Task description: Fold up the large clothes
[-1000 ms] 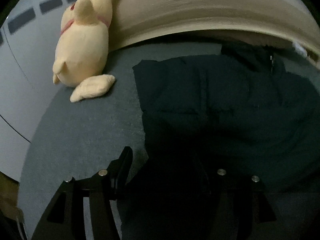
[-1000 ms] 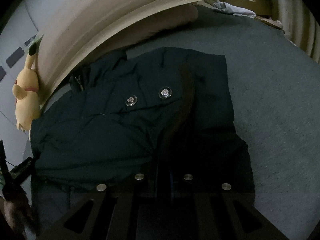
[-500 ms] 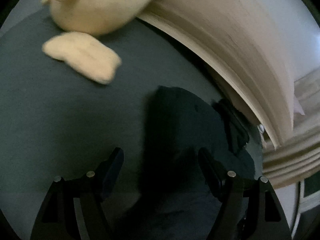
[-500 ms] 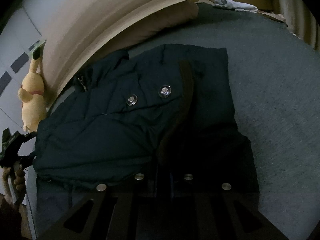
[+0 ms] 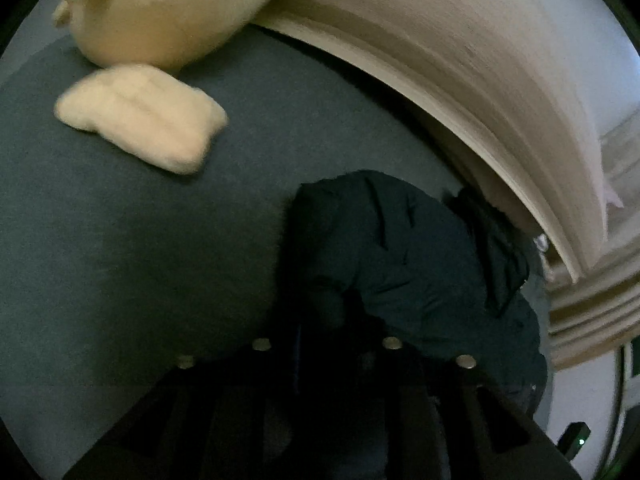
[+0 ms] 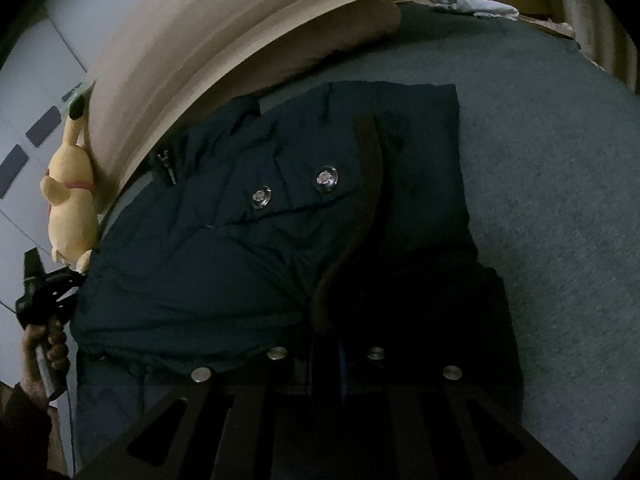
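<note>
A dark navy padded jacket (image 6: 248, 256) with two metal snaps lies on a grey bed cover (image 6: 560, 208). My right gripper (image 6: 340, 344) is shut on the jacket's near edge, beside a brown trim strip (image 6: 368, 184). My left gripper (image 5: 324, 320) is shut on the jacket's left edge (image 5: 400, 264). It also shows at the left of the right wrist view (image 6: 48, 292), held by a hand at the jacket's side.
A yellow plush toy (image 5: 168, 12) leans on the beige headboard (image 5: 480, 80), its loose tail (image 5: 140, 116) on the cover (image 5: 120, 260). The toy also shows in the right wrist view (image 6: 72, 200). Crumpled cloth (image 6: 472, 4) lies at the far right corner.
My left gripper turned toward the headboard, moved onto the jacket's left edge and closed on it. The right gripper stayed shut on the near edge.
</note>
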`<state>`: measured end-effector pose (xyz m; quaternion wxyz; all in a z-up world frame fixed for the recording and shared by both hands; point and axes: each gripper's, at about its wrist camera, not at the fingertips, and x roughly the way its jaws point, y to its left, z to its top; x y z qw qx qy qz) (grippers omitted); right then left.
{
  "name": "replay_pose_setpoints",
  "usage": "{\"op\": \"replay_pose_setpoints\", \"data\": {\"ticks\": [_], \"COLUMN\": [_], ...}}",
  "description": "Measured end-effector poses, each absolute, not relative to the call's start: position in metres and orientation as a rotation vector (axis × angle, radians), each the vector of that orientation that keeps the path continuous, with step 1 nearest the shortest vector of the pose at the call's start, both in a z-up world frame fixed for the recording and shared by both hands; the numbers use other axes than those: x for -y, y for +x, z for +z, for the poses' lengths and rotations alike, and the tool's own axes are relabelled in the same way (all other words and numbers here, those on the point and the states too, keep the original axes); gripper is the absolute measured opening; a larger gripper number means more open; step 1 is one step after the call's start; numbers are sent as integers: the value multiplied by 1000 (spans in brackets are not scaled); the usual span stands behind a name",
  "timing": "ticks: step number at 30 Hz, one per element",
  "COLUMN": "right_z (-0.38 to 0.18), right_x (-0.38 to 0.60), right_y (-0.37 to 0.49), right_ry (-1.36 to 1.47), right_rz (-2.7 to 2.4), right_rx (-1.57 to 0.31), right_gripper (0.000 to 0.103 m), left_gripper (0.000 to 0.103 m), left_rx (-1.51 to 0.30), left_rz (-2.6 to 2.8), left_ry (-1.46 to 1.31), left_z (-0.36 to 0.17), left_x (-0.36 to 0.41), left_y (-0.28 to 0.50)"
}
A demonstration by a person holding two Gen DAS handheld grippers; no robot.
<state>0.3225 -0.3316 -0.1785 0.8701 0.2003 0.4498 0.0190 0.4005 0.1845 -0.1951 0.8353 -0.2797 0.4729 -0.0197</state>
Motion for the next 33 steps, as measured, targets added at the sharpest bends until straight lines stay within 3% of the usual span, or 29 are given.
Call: {"op": "replay_pose_setpoints", "data": {"ticks": [3, 6, 8, 10, 11, 17, 20, 27, 33], "right_z": [-176, -172, -166, -154, -142, -78, -68, -154, -140], "right_x": [335, 341, 345, 346, 345, 340, 318, 288, 292], "right_y": [322, 322, 319, 313, 308, 292, 311, 368, 361], "right_ry": [446, 487, 515, 533, 509, 378, 337, 256, 236], "right_rz": [49, 61, 60, 75, 48, -84, 3, 19, 6], "right_rx": [-944, -966, -978, -965, -954, -761, -739, -963, -920], "right_gripper": [13, 16, 34, 87, 94, 95, 95, 94, 94], "left_gripper": [44, 66, 76, 82, 82, 82, 84, 85, 85], "left_rx": [-963, -851, -763, -714, -711, -823, -871, -847, -832], "left_rz": [57, 87, 87, 74, 46, 56, 66, 80, 84], "left_ry": [-548, -438, -308, -196, -127, 137, 109, 132, 132], "left_z": [-165, -124, -101, -93, -95, -151, -176, -187, -193], "left_x": [-177, -158, -132, -103, -86, -33, -35, -27, -29], "left_y": [381, 355, 340, 328, 323, 321, 324, 321, 319]}}
